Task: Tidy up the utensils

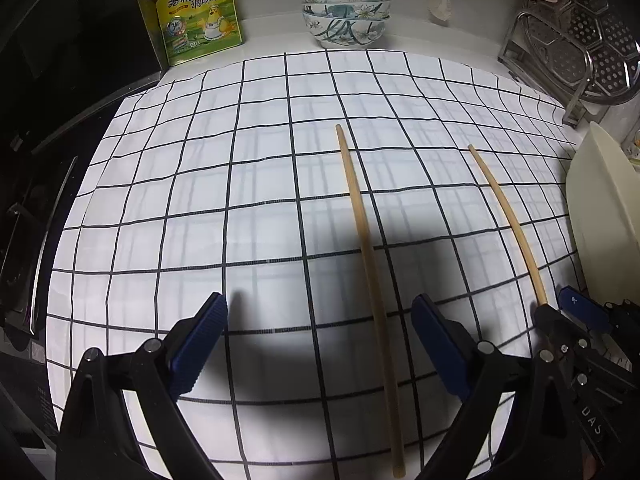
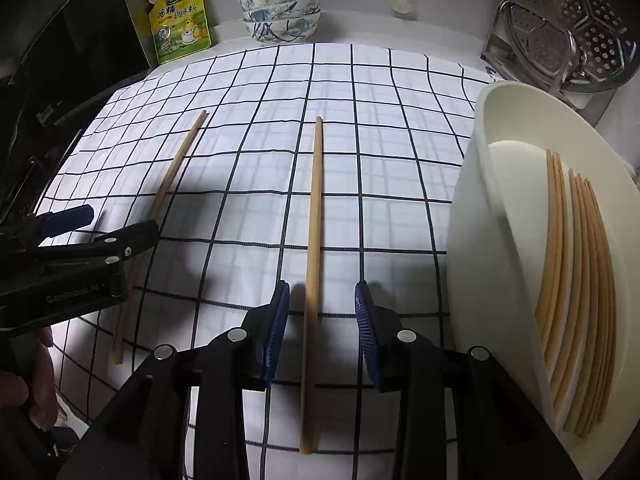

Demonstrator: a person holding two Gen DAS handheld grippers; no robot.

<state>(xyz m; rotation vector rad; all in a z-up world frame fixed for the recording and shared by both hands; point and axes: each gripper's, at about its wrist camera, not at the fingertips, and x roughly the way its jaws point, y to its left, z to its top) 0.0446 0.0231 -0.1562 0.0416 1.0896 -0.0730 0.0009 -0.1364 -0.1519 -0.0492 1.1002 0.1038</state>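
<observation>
Right wrist view first: my right tongs (image 2: 322,334) are spread wide, straddling a loose chopstick (image 2: 312,280) that lies flat on the checked cloth (image 2: 400,208) covering the bench, not touching it as far as I can tell. Just right of them sits the white tray (image 2: 472,216) with a bundle of chopsticks (image 2: 576,304) already inside. My left tongs (image 1: 320,344) are spread too, over the second chopstick (image 1: 370,264). To do this well, I'd drop lower, keep the stick centred between the pads, pinch near its thick end, then lift level. Further back, stacked floral bowls (image 2: 280,16) and a seasoning pouch (image 2: 180,20).
</observation>
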